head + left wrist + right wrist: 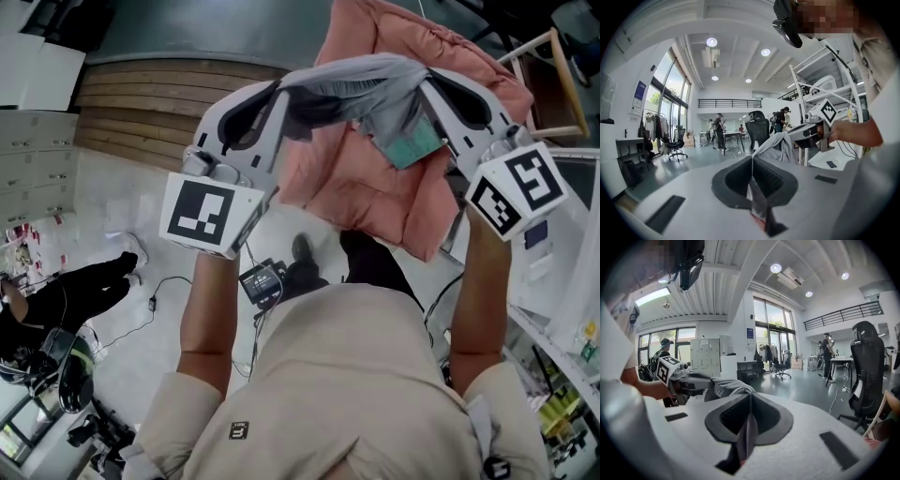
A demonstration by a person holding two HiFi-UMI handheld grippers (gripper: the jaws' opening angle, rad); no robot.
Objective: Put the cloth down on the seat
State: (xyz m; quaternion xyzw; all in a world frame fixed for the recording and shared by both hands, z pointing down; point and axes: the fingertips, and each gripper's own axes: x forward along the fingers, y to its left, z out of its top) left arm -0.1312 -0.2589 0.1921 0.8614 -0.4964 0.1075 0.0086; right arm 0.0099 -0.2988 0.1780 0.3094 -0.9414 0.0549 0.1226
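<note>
The left tool is clenched on one end of the thin grey fabric cloth. The cloth hangs in the air, stretched across to the right tool, which is clamped shut on the other end. Its long axis therefore runs from tool to tool. The pink quilted seat cushion on the pale wooden chair lies ahead of and below both tool tips, under the span. Neither tool looks clearly nearer. The cloth probably needs lowering by both together, kept spread over the cushion.

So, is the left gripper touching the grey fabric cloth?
Touching: the left gripper view shows the left gripper shut on the grey cloth, pinched between its jaws.
</note>
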